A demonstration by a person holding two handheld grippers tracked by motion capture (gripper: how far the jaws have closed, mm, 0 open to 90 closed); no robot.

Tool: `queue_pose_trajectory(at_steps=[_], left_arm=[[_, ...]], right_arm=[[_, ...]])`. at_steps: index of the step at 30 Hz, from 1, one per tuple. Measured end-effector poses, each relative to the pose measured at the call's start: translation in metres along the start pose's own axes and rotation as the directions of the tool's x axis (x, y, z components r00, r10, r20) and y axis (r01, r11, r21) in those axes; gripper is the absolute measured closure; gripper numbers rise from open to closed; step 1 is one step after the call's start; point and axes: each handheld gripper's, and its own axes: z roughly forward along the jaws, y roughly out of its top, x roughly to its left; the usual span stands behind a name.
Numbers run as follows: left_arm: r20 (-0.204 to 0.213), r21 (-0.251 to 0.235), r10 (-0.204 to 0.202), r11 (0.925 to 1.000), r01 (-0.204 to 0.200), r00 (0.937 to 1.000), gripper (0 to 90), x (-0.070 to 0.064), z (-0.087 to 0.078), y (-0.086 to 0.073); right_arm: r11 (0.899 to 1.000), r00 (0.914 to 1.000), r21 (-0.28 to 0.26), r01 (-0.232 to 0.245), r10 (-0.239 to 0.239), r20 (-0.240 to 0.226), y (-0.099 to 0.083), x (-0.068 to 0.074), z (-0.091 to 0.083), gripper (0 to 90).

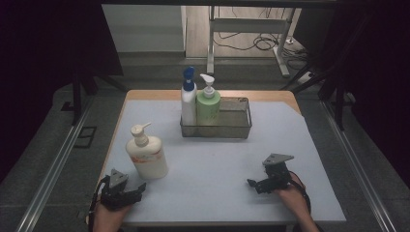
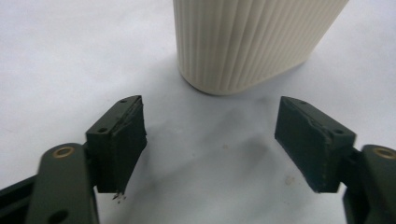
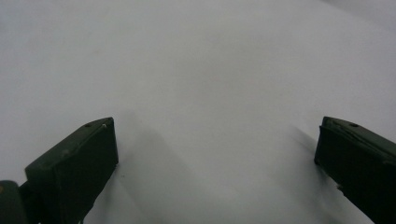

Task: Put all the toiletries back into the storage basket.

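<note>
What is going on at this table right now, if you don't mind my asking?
A person holds a gripper in each hand. The left gripper is open and aimed at the cream pump bottle, which stands just ahead of its jaws, not yet touched. The right gripper is open too, low over the bare mat. At the back, a wire basket holds a white bottle with a blue top and a green pump bottle.

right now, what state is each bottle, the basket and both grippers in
cream bottle: upright on the table, outside the basket, untouched
blue-cap bottle: upright in the basket's left end
green bottle: upright in the basket, beside the blue-cap bottle
basket: right part bare
left gripper: open, holding nothing, pointed at the cream bottle
right gripper: open, holding nothing, over bare table
</note>
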Motion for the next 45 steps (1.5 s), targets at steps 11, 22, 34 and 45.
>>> queue_pose_trajectory(at_steps=[11, 22, 34, 45], left_arm=[[-0.013, -0.002, -0.003, 1.0, 0.003, 0.9999, 37.7, 0.005, -0.002, 0.006], [-0.042, 0.02, -0.014, 0.9997, 0.015, 0.999, 45.1, 0.017, 0.002, 0.015], [-0.008, 0.02, -0.018, 0.9996, 0.018, 0.9998, 66.3, 0.037, 0.013, 0.034], [0.069, 0.011, -0.059, 0.9983, 0.058, 0.9959, 87.0, 0.04, 0.025, 0.036]], right_arm=[[1.0, 0.9997, -0.008, 0.015, -0.015, 0.017, -0.002, 0.002, 0.001, 0.0], [1.0, 0.9997, -0.007, 0.015, -0.015, 0.022, -0.001, 0.003, 0.001, 0.0], [1.0, 0.9996, -0.008, 0.016, -0.016, 0.023, -0.002, 0.003, 0.001, 0.0], [1.0, 0.9996, -0.009, 0.014, -0.014, 0.023, -0.002, 0.003, 0.002, 0.0]])
